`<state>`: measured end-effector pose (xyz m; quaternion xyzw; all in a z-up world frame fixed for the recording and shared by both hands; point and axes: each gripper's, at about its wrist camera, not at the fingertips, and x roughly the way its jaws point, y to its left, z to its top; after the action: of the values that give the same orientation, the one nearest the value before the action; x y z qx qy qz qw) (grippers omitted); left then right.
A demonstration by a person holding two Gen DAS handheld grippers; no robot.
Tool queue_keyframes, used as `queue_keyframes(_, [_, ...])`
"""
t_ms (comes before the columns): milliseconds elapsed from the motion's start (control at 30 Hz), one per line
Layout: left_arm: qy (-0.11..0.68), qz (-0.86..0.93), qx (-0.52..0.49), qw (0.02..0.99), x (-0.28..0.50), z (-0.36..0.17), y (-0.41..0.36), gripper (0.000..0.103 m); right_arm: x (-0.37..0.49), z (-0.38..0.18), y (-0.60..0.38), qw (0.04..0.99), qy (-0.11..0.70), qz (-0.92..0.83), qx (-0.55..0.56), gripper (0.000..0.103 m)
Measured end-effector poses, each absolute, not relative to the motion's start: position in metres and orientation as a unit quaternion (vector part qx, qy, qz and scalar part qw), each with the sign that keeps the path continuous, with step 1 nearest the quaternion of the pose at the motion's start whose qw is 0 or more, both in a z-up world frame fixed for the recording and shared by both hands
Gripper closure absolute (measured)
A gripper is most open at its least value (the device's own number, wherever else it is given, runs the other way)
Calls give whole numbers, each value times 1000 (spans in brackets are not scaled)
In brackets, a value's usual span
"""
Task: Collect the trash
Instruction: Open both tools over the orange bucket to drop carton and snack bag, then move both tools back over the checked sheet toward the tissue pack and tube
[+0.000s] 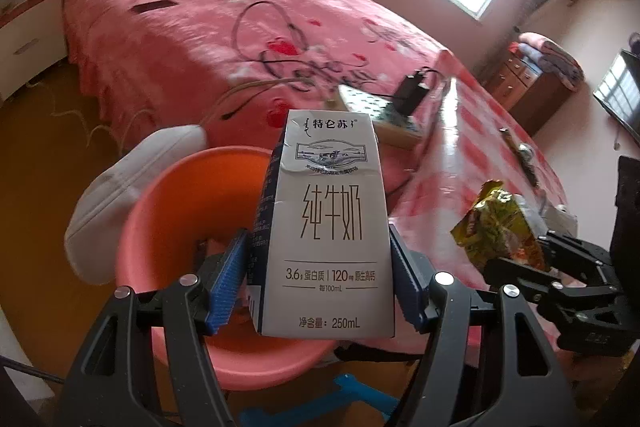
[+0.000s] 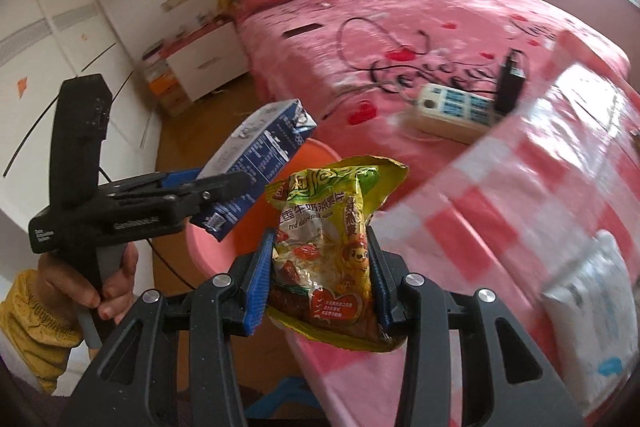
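My left gripper (image 1: 320,279) is shut on a white and blue milk carton (image 1: 328,223) and holds it over an orange-pink plastic basin (image 1: 168,219). The same carton (image 2: 256,159) shows tilted in the right wrist view, held by the left gripper (image 2: 224,187) above the basin (image 2: 212,251). My right gripper (image 2: 320,275) is shut on a yellow-green snack packet (image 2: 328,243), to the right of the basin, over the table edge. The packet (image 1: 500,227) and right gripper (image 1: 532,259) also show in the left wrist view.
A table with a pink checked cloth (image 2: 520,187) lies to the right, with a white packet (image 2: 592,307) on it. A power strip with a black adapter (image 2: 460,107) sits at the table's far edge. A pink bed (image 1: 240,27) is behind. A white slipper (image 1: 132,195) lies left of the basin.
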<state>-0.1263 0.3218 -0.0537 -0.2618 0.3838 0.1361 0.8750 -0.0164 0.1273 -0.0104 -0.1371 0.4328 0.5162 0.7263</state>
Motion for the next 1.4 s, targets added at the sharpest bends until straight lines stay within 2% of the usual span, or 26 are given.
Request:
queue_keyframes(200, [389, 160, -276, 864, -138, -69, 340, 36, -28, -18, 164, 704, 434, 541, -154, 57])
queue_keyframes(267, [394, 173, -275, 860, -140, -75, 345, 35, -33, -24, 177, 695, 436, 548, -160, 52])
queue_keyframes(300, [399, 181, -274, 856, -140, -78, 347, 33, -32, -25, 180, 695, 437, 548, -161, 42])
queue_keyframes(333, [403, 187, -275, 853, -140, -81, 349, 27, -32, -26, 180, 697, 438, 546, -159, 31])
queue_keyframes(400, [404, 195, -275, 850, -142, -84, 351, 25, -28, -25, 177, 703, 441, 539, -143, 23])
queue_keyframes(600, [401, 204, -252, 857, -137, -80, 349, 23, -11, -11, 146, 735, 444, 503, -100, 19])
queue_keyframes(667, [396, 202, -246, 861, -135, -76, 346, 21, -8, -7, 131, 748, 445, 484, -87, 12])
queue_keyframes(967, [393, 183, -192, 881, -110, -57, 319, 14, -6, 2, 80, 787, 442, 419, -96, 11])
queue_keyframes(1400, [373, 166, -125, 904, -73, -16, 261, 12, 4, 16, 17, 818, 436, 367, -77, 11])
